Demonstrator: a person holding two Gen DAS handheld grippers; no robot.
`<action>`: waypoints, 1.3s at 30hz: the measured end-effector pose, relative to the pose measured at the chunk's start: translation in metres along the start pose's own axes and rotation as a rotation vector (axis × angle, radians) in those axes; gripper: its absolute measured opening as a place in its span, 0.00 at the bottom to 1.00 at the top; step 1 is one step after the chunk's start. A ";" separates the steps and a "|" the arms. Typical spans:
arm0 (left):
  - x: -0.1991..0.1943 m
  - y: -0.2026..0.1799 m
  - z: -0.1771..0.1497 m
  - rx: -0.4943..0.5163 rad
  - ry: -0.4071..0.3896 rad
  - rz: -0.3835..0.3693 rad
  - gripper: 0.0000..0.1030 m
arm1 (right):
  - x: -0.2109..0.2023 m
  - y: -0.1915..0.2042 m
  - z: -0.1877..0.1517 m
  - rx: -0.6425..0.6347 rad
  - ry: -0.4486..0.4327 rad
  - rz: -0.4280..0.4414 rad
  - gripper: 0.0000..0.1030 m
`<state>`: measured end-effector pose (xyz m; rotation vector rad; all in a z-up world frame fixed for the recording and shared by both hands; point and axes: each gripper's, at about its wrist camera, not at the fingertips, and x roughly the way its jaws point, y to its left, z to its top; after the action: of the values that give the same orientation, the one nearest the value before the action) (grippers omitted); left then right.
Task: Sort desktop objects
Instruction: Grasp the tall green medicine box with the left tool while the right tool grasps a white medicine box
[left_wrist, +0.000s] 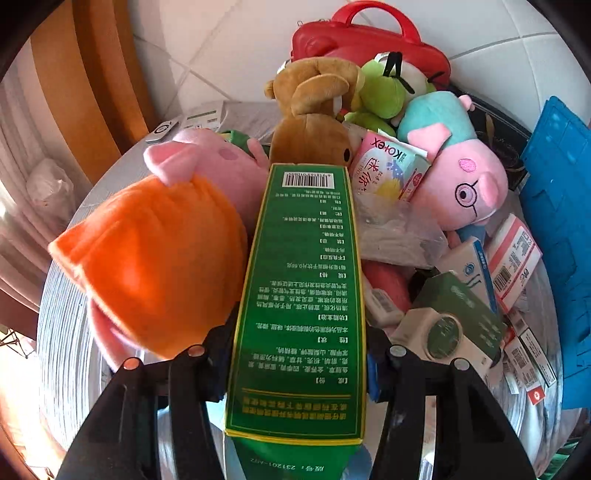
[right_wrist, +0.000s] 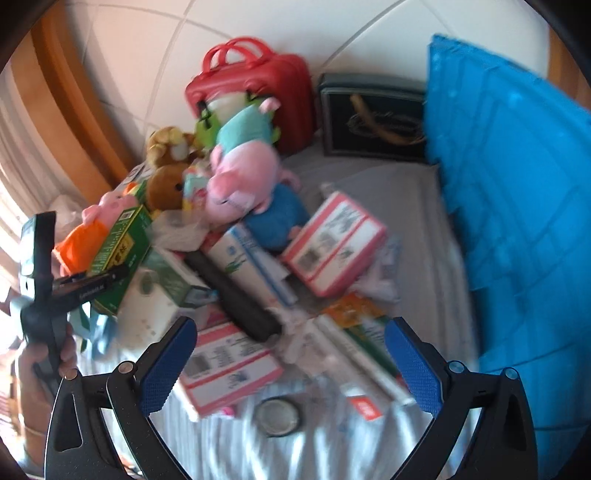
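My left gripper is shut on a tall green box with Chinese print and a barcode, held above the pile; the box also shows in the right wrist view, with the left gripper's body beside it. An orange-dressed pink pig plush lies left of the box. A brown plush, a green frog plush and a pink pig with glasses lie beyond. My right gripper is open and empty above pink-and-white boxes and a black cylinder.
A red handled case and a dark box stand at the back. A blue crate stands on the right. A tape roll lies on the grey striped cloth. Several small medicine boxes are scattered about.
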<state>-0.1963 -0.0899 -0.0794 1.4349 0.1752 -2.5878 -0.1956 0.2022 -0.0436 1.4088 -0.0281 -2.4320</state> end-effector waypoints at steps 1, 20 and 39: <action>-0.010 0.003 -0.008 0.003 -0.019 0.013 0.51 | 0.007 0.008 0.001 0.004 0.028 0.036 1.00; 0.006 0.036 -0.065 0.013 0.034 -0.028 0.50 | 0.129 0.123 -0.008 -0.025 0.279 0.213 0.72; -0.089 -0.009 -0.046 0.097 -0.179 -0.072 0.49 | -0.018 0.126 0.011 -0.182 -0.172 0.143 0.34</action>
<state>-0.1138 -0.0636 -0.0283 1.2378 0.0797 -2.8015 -0.1624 0.0870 -0.0007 1.0808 0.0494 -2.3630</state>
